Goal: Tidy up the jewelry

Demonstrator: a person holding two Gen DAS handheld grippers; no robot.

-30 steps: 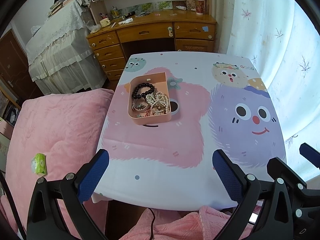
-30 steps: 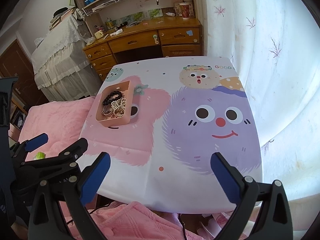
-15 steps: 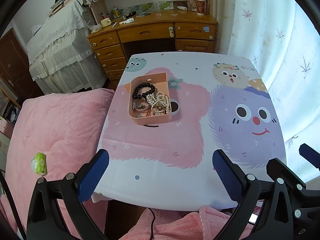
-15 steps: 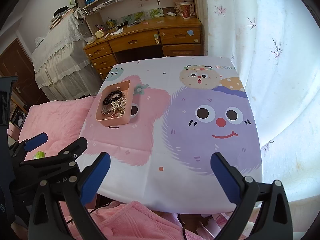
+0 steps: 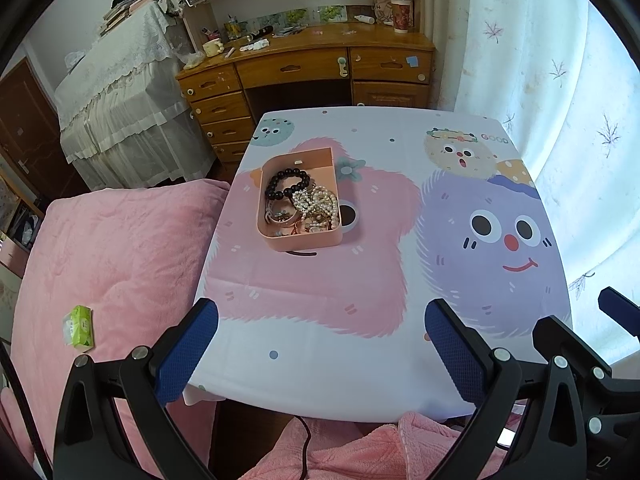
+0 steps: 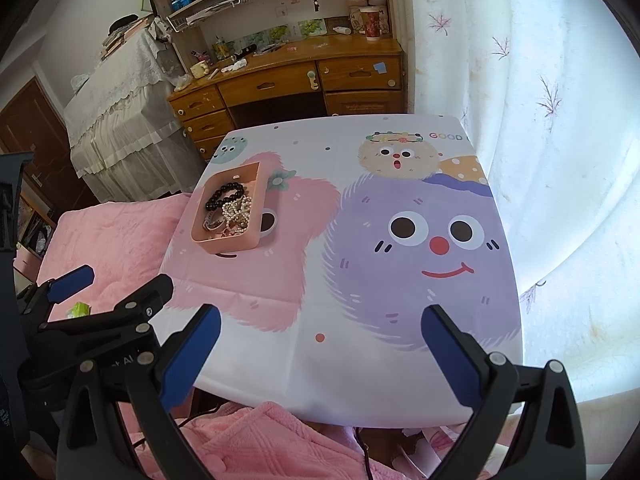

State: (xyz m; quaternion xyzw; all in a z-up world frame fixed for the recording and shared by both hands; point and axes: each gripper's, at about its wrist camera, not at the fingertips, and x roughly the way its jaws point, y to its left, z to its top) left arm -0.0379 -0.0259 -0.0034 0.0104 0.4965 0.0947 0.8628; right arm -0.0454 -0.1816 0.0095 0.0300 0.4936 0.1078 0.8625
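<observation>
A pink open box (image 5: 303, 242) stands on the left half of the cartoon-print table (image 5: 360, 344). It holds a black bead bracelet (image 5: 286, 184), pearl strands (image 5: 318, 202) and other tangled jewelry. The box also shows in the right wrist view (image 6: 224, 245). My left gripper (image 5: 322, 354) is open and empty, held above the table's near edge, well short of the box. My right gripper (image 6: 320, 358) is open and empty over the near edge, to the right of the left gripper's body (image 6: 100, 320).
A pink blanket (image 5: 112, 264) lies left of the table with a green packet (image 5: 79, 326) on it. A wooden desk (image 5: 304, 68) stands beyond the table's far edge. A white curtain (image 5: 560, 80) hangs along the right side.
Both views have shifted only slightly; the grippers stay open and the box and jewelry have not moved.
</observation>
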